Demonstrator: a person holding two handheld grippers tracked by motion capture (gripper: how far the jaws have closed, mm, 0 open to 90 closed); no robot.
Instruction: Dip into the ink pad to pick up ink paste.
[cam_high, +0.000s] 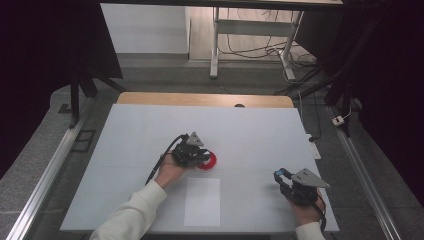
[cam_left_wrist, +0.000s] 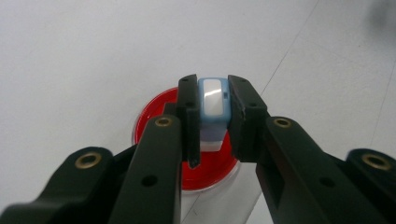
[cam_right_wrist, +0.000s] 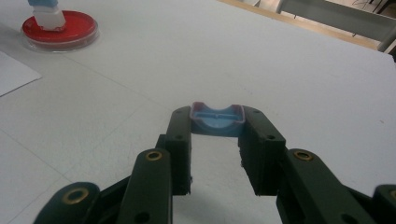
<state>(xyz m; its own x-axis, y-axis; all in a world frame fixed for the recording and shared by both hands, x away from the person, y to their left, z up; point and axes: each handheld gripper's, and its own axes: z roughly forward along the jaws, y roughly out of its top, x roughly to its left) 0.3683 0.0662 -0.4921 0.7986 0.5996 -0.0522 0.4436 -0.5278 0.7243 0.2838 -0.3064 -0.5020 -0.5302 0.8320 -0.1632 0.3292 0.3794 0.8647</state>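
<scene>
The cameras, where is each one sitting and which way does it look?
High view: sits above the table's near side, looks forward and down on the white table; both sleeved forearms, left claw and right claw show.
Left gripper view: rides the left claw, looks down its black jaws at the pale blue plastic stamp over the round red ink dish.
Right gripper view: rides the right claw, looks across the table past the small blue plastic cap.
All three share the dish.

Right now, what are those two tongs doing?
Left tongs: closed on a pale blue stamp over the red dish.
Right tongs: closed on a blue cap.
</scene>
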